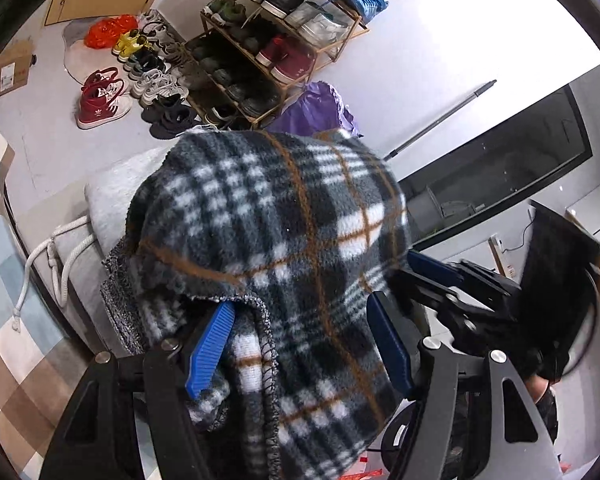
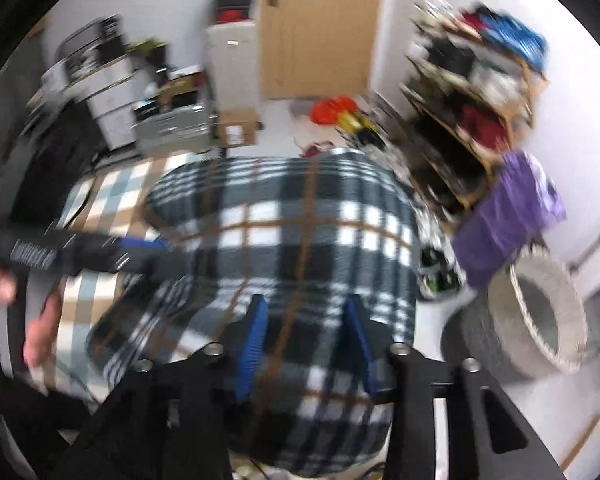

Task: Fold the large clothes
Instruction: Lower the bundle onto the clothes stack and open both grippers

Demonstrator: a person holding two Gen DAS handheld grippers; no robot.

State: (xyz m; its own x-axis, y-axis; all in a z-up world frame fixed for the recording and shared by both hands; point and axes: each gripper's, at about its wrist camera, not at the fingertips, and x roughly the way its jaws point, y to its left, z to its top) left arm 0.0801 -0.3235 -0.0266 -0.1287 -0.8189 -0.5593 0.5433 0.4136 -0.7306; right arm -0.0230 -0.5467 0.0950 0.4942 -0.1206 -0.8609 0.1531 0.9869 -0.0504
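Observation:
A large plaid fleece garment point(image 1: 276, 232), black, grey and white with brown lines, hangs bunched in the air. My left gripper point(image 1: 300, 312) has its blue pads on either side of a thick fold of it and grips it. The right gripper shows beside it in the left wrist view point(image 1: 432, 272), its fingers reaching into the cloth's right edge. In the blurred right wrist view the same plaid garment point(image 2: 292, 224) fills the middle, and my right gripper point(image 2: 304, 312) holds a fold between its blue pads. The left gripper point(image 2: 100, 256) comes in from the left.
A wooden shoe rack point(image 1: 268, 40) full of shoes stands against the wall, with loose shoes point(image 1: 104, 96) on the floor. A purple bag point(image 1: 316, 108) and a grey woven basket point(image 2: 540, 312) sit nearby. A checked rug point(image 1: 4, 280) lies below. A wooden door point(image 2: 320, 28) is behind.

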